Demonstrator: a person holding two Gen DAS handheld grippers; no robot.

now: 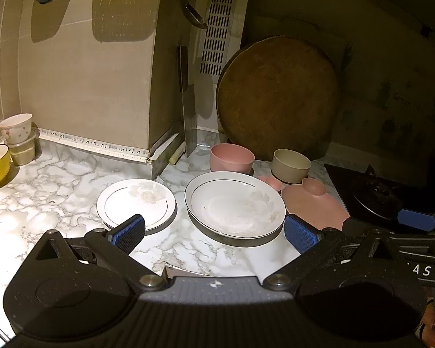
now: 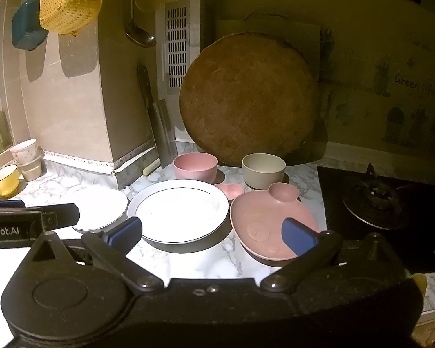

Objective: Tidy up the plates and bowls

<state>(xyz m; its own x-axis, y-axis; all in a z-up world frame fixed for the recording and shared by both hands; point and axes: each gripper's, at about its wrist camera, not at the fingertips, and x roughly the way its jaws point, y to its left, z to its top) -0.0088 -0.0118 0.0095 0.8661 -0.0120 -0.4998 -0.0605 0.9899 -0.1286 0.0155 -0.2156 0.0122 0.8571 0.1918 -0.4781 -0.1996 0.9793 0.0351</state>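
Marble counter [image 1: 58,185]: small white plate [image 1: 136,203] and large white plate [image 1: 235,203] lie flat, rims up, ahead of left gripper [image 1: 214,232], wide open, empty. Pink plate [image 2: 264,220], long axis slanting away, lies partly under the right fingertip of right gripper [image 2: 211,235], wide open, empty. Pink bowl [image 2: 195,166], beige bowl [image 2: 263,169] upright behind.

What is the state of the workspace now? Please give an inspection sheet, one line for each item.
Surface: marble-pattern counter, brightly lit in the middle.
Job's things: small white plate, large white plate, pink plate, small pink dish, pink bowl, beige bowl, all unstacked.
Clutter: cleaver and round cutting board leaning on the wall; yellow cup.
Grippers: left tool open, empty; right tool open, empty.
Cables: nothing seen.
Surroundings: gas stove at right; yellow colander hanging.
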